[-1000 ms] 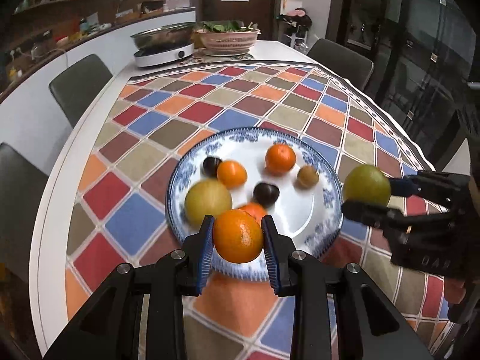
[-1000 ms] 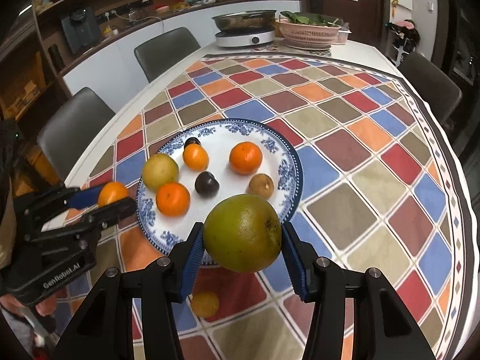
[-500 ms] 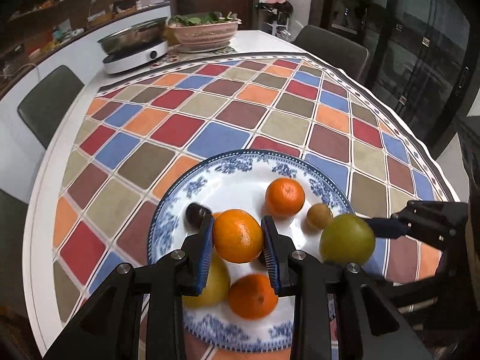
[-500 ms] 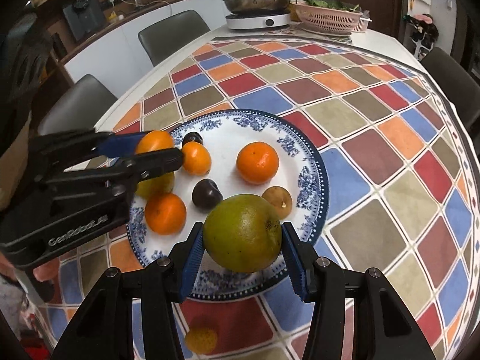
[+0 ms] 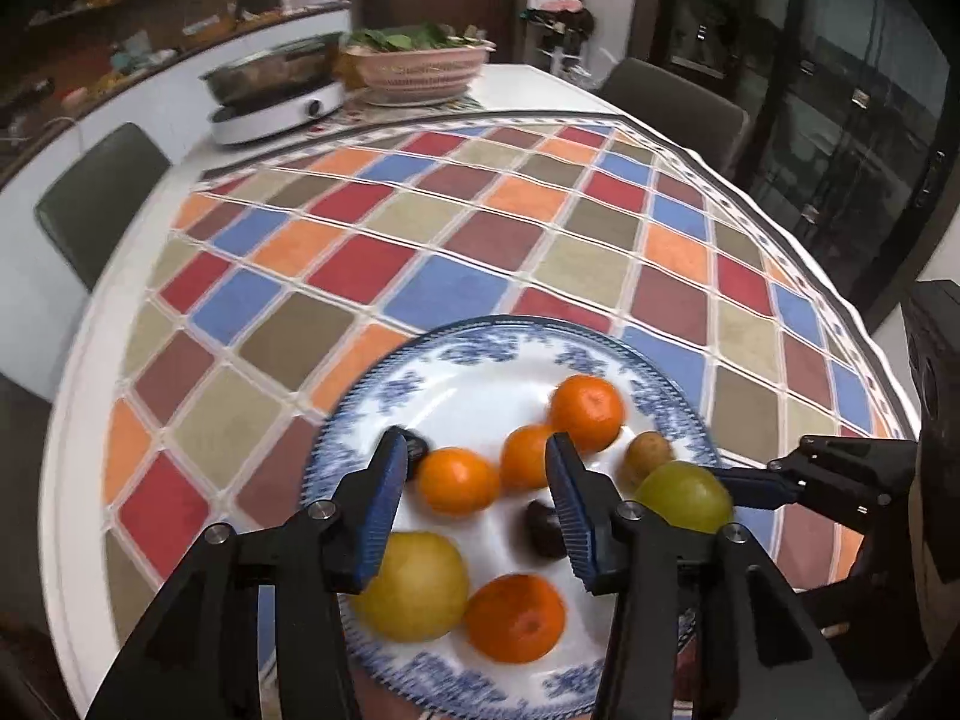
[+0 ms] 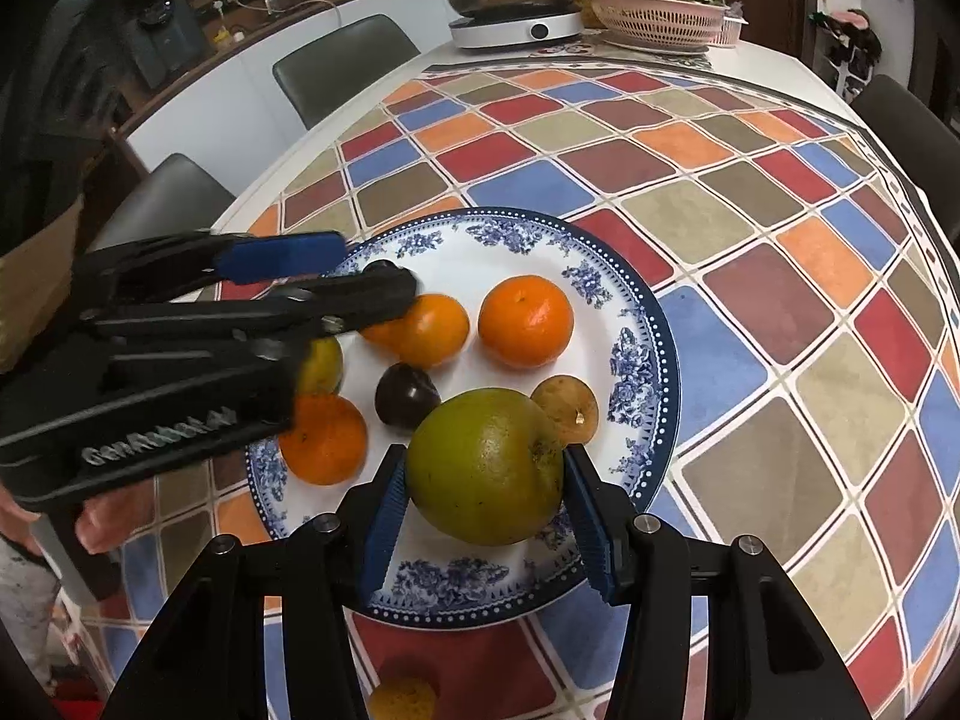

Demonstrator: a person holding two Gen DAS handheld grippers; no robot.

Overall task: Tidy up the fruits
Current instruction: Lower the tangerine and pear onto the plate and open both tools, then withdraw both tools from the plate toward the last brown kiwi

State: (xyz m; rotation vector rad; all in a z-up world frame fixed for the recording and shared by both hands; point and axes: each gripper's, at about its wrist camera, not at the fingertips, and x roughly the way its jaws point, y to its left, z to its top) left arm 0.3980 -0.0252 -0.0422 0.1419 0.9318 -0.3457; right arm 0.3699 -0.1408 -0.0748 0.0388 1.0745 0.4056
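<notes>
Ribbed blue pads of the right hand-held gripper (image 6: 485, 477) clamp a round green fruit (image 6: 486, 465); the left hand-held gripper (image 5: 474, 501) gapes empty over the glossy plate (image 5: 480, 360).

Right tool (image 6: 483, 507) clamped on green fruit (image 6: 486, 465), over near rim of blue-white plate (image 6: 639, 360). Left tool (image 6: 360, 282) spread wide above plate's left side, nothing between fingers. One small orange fruit (image 6: 402, 699) on table (image 6: 750, 228), off plate.
</notes>
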